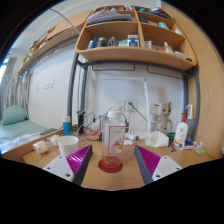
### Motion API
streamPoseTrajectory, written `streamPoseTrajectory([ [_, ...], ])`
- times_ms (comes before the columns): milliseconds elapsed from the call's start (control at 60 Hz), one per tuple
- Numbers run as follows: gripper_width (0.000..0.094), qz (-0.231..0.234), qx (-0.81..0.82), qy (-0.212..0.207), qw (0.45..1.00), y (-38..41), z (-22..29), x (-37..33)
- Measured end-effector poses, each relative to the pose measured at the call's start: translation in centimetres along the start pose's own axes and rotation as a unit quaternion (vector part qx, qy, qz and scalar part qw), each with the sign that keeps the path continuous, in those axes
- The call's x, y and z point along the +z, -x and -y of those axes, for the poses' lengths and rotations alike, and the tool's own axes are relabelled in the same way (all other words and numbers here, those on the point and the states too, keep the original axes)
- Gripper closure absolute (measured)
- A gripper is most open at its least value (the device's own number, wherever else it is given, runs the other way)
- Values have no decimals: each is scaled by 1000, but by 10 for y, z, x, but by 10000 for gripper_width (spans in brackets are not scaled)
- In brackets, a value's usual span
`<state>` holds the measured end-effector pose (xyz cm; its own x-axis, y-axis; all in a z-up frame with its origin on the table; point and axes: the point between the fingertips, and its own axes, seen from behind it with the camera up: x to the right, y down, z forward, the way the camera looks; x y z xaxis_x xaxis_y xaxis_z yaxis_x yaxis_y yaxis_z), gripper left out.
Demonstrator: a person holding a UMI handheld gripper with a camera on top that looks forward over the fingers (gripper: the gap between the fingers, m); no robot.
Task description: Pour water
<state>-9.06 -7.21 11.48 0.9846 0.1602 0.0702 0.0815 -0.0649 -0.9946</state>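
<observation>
The clear cup (113, 140) with the red base stands on the wooden desk (110, 180) just ahead of your gripper (112, 162), at twelve o'clock between the two pink pads (80, 160). Your fingers are spread wide, touching nothing. A white spray bottle (181, 131) stands at two o'clock, a white bowl (67, 144) at ten.
</observation>
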Motion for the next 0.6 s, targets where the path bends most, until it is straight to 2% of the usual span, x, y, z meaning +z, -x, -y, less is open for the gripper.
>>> streamPoseTrajectory([
  [233, 73, -62, -36, -11, 997, -32, 7, -57],
  [600, 74, -110, -11, -13, 994, -92, 3, -103],
])
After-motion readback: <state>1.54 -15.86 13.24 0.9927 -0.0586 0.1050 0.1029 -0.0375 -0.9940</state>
